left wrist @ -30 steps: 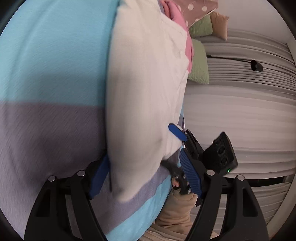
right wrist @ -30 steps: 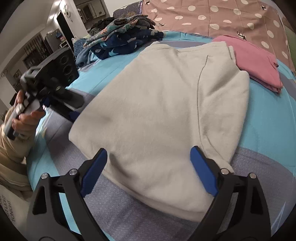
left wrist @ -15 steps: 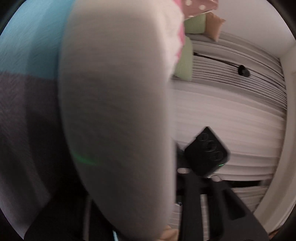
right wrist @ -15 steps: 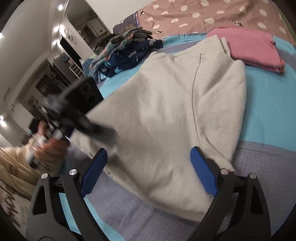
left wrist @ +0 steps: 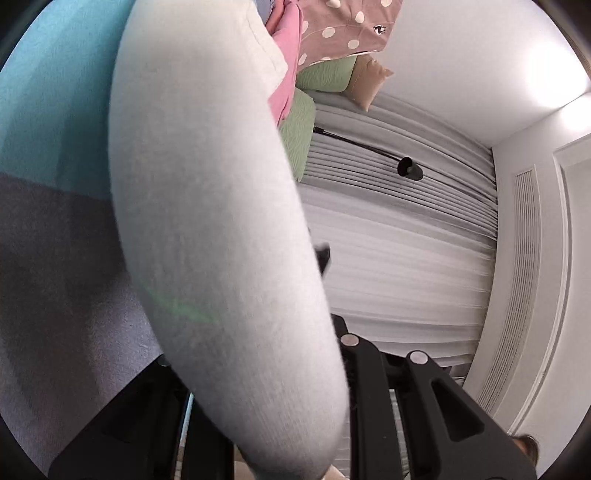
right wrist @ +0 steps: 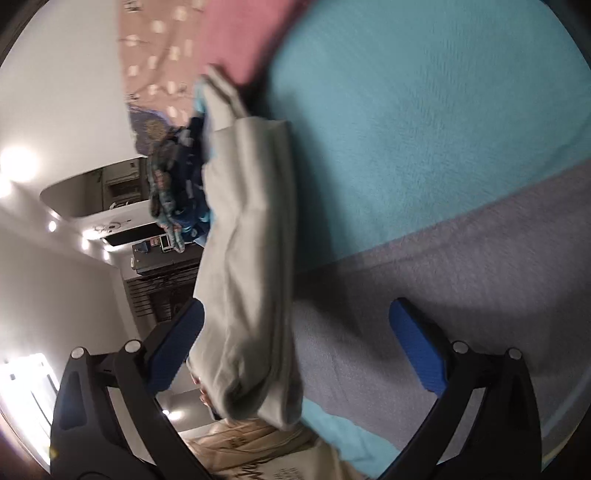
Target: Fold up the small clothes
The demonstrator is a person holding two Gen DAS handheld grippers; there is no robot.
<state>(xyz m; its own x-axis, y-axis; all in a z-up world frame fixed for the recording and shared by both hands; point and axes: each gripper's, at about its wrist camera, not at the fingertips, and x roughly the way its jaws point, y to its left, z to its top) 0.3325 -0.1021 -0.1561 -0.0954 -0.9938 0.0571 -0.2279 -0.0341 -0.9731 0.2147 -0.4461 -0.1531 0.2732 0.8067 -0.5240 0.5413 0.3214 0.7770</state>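
Closing on cloth, the left gripper [left wrist: 258,417] has its jaws drawn near together around the lifted edge of the cream garment [left wrist: 207,221], which drapes over the fingers and hides the pads; the fabric fills the middle of the left wrist view and runs up and away toward the bed. The right gripper [right wrist: 295,350] has its jaws opening wide, blue pads [right wrist: 417,350] clear of everything; the raised fold of the same garment [right wrist: 251,258] hangs between them, near the left pad, though contact there cannot be told, and the view is blurred. A hand [right wrist: 205,393] shows just below that fold, mostly hidden.

Beyond the claws lies the bedcover [right wrist: 424,129], turquoise farther off and grey nearer. At the far end of the garment sits a folded pink piece [left wrist: 286,55], and past it a brown spotted blanket [left wrist: 343,29]. Green cushions [left wrist: 299,125] and a tan one [left wrist: 369,81] lie beside pale pleated curtains [left wrist: 399,258]. A heap of dark patterned clothes [right wrist: 177,184] rests at the bed's far side.
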